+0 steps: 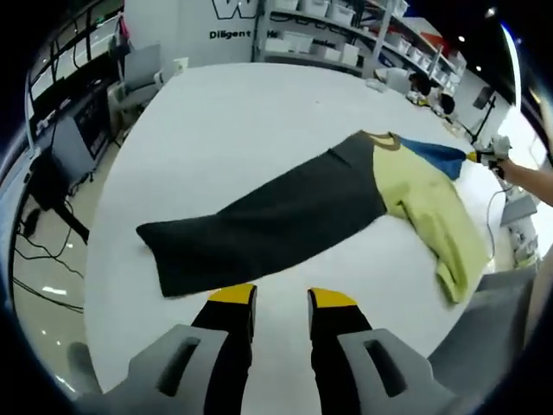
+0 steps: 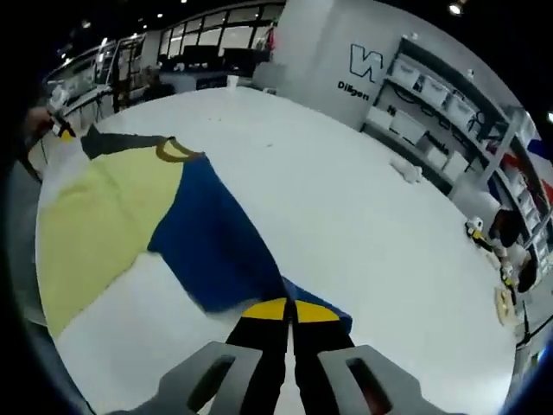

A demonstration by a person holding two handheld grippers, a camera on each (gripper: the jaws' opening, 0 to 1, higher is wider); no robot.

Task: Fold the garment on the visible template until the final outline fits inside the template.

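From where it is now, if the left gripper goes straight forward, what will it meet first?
Most likely the dark grey end of the garment, lying just ahead of the left gripper with its jaws apart over the white table. Height above the table is unclear.

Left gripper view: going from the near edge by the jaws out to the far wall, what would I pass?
Left gripper, open → dark grey part of the garment → brown collar → bare white table → shelves with white boxes at the far wall.

Grey-bodied left tongs (image 1: 282, 304) and right tongs (image 2: 289, 311), black jaws with yellow tips.
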